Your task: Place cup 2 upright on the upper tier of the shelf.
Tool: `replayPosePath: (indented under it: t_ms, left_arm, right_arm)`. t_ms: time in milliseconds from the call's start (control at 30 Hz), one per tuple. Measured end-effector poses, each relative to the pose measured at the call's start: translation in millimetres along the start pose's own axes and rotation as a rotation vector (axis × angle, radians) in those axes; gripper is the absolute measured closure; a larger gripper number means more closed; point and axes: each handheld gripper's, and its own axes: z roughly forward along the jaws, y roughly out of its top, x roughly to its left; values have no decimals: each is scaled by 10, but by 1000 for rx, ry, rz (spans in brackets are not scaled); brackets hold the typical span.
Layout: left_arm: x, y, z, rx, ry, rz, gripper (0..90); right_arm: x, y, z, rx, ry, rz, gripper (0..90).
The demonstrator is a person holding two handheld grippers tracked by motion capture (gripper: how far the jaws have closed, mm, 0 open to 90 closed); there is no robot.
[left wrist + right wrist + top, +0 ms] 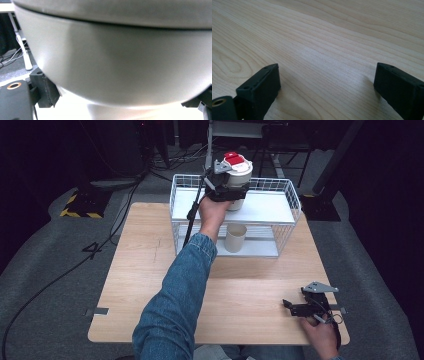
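A white cup with a red-and-white lid (pixel 238 169) is held just above the top shelf of a white wire rack (pixel 292 202). My left gripper (pixel 229 191) is shut on its body from the near side. In the left gripper view the pale cup wall (pixel 120 62) spans the picture, with my left gripper (pixel 122 100) pressing a black pad against each side. A second, plain cup (pixel 235 238) stands upright on the rack's lower shelf. My right gripper (pixel 289 306) rests low over the table's front right, jaws apart; between them my right gripper (pixel 327 82) has only bare wood.
The wooden table (pixel 150 270) carries the rack at its far edge. A black cable (pixel 192 215) trails from the left gripper down past the rack's left side. Dark floor, cables and stands surround the table.
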Motion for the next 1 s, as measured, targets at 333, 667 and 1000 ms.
replayPosePath:
  t_ms: [333, 667, 1000]
  left_arm:
    - [-6, -25, 31, 3, -2, -2, 125]
    - [-65, -41, 27, 2, 18, 44, 124]
    - [-28, -51, 40, 3, 5, 11, 107]
  right_arm:
    - [0, 0, 0, 0, 0, 0, 72]
    - [0, -1, 0, 0, 0, -1, 73]
    - [1, 0, -1, 0, 0, -1, 74]
